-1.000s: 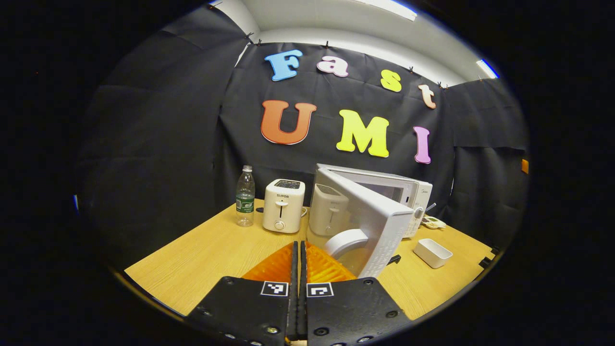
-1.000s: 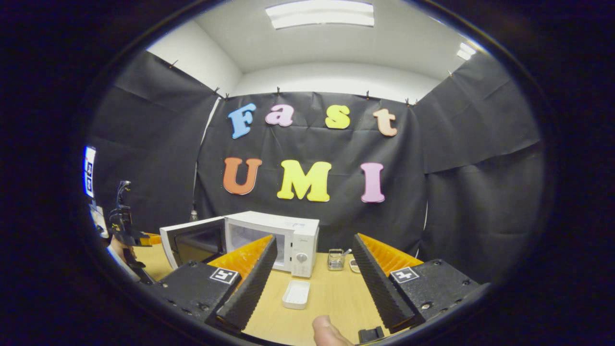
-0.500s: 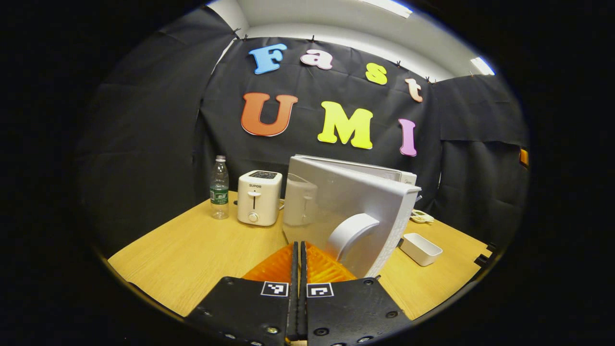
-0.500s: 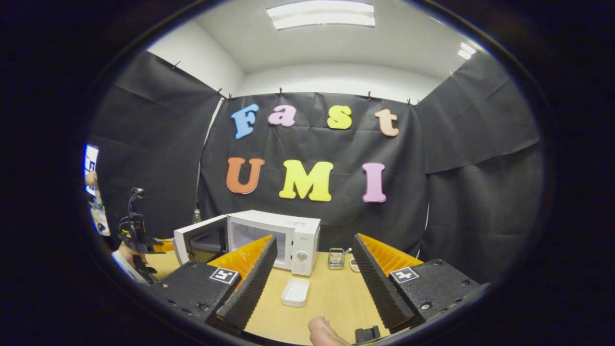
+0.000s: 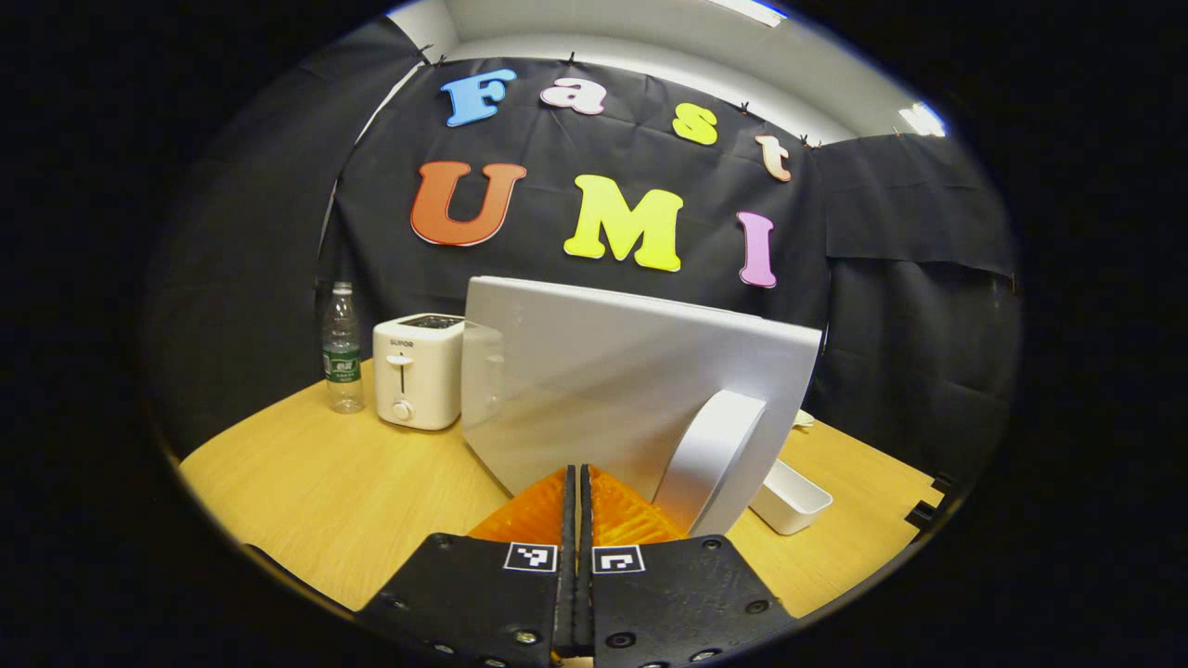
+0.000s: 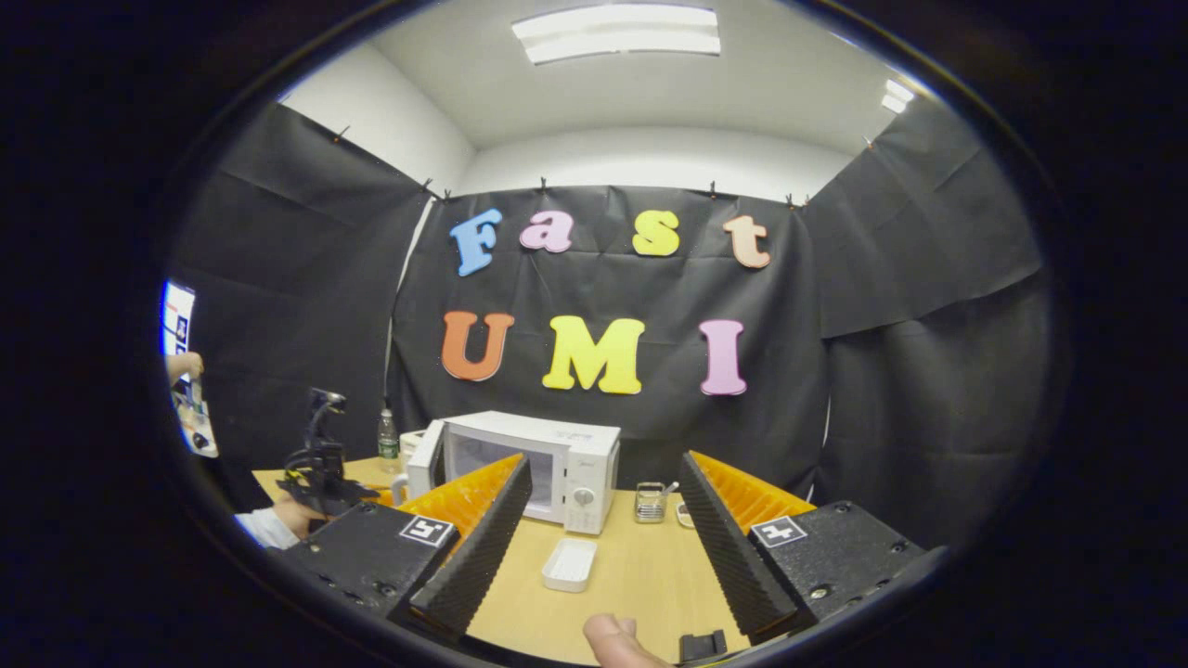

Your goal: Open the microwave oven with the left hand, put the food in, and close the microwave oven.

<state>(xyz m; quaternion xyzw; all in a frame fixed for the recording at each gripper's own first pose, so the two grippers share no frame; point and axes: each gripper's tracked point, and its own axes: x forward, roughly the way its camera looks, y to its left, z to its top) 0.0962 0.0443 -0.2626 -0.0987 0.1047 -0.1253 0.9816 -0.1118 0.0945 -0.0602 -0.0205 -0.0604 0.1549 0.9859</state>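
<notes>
While the microwave oven [image 6: 524, 468] stands toward the far side of the wooden table [image 5: 353, 492], its door [image 5: 613, 380] is only partly swung out, and from the left gripper view the door's broad outer face and its curved handle [image 5: 710, 464] sit just beyond the left gripper [image 5: 578, 487]. That gripper is clenched with its fingers pressed together and nothing between them; whether it touches the door I cannot tell, but it seems placed to push on the panel, not to pinch the handle. The right gripper [image 6: 603, 496] is released, its fingers spread wide and empty, held back at the near edge of the table, probably to keep out of the door's arc. A thumb [image 6: 613, 640] of the hand holding it shows at the bottom. In the right gripper view the left gripper's body and a sleeve [image 6: 264, 527] appear at the left, near the door. A white tray [image 6: 570, 565], likely the food's container, lies on the table in front of the oven, not inside it; its contents are not visible. A toaster [image 5: 418, 371] and a water bottle [image 5: 342, 348] stand left of the oven, and a small glass holder [image 6: 649, 501] to its right.
</notes>
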